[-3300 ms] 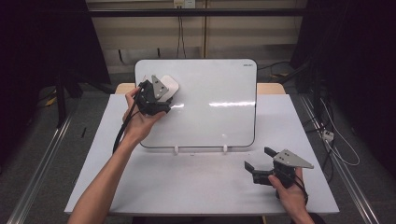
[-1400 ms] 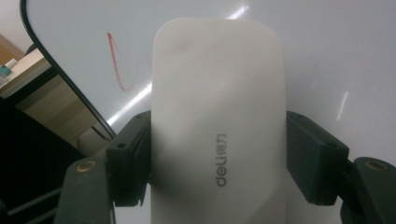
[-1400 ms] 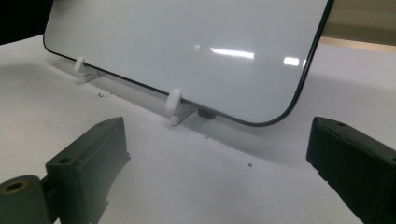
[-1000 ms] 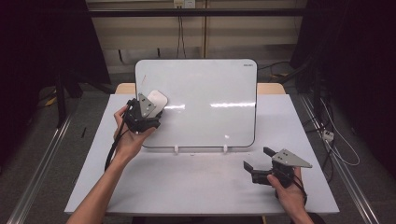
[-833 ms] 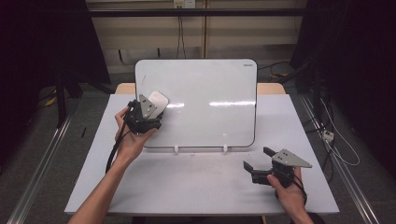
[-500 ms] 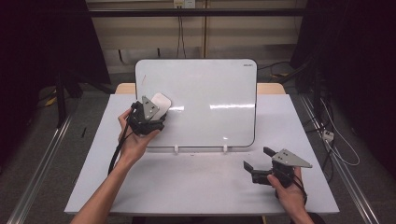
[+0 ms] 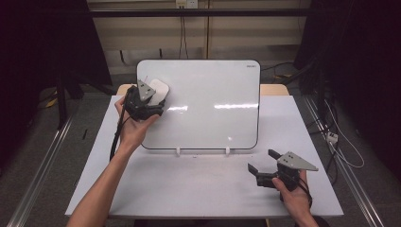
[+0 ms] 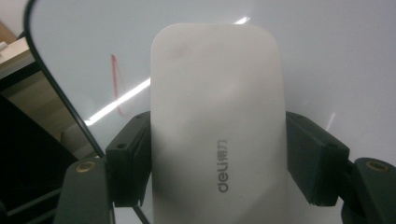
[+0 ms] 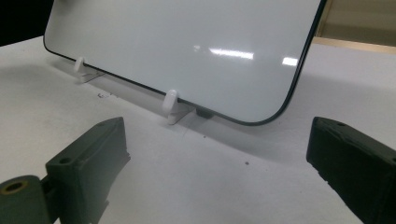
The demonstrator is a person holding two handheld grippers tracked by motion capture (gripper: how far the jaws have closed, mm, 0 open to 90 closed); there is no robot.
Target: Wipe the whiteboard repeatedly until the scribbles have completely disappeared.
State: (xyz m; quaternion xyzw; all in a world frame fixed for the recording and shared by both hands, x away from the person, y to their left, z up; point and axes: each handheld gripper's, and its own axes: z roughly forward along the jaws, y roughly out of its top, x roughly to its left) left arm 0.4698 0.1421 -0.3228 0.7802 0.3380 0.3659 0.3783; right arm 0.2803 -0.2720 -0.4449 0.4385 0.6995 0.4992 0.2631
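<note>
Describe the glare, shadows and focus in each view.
High view: light streaks glare across the whiteboard; the room around the table is dark. Left gripper view: the eraser is soft and close in the left claw, with a bright streak on the board beside it. Right gripper view: reflections on the board; a soft shadow beneath it; the right claw is blurred.

The counter (image 7: 189, 189) has a plain white top, and a strip of light wood shows along its far edge. A whiteboard (image 7: 213, 109) with a thin dark rim stands on it, leaning back, propped on two small white feet (image 7: 178, 152) near the counter's middle. The board's surface is glossy and throws back streaks of light. The right-hand tongs (image 7: 261, 163) rest near the front right corner.
</note>
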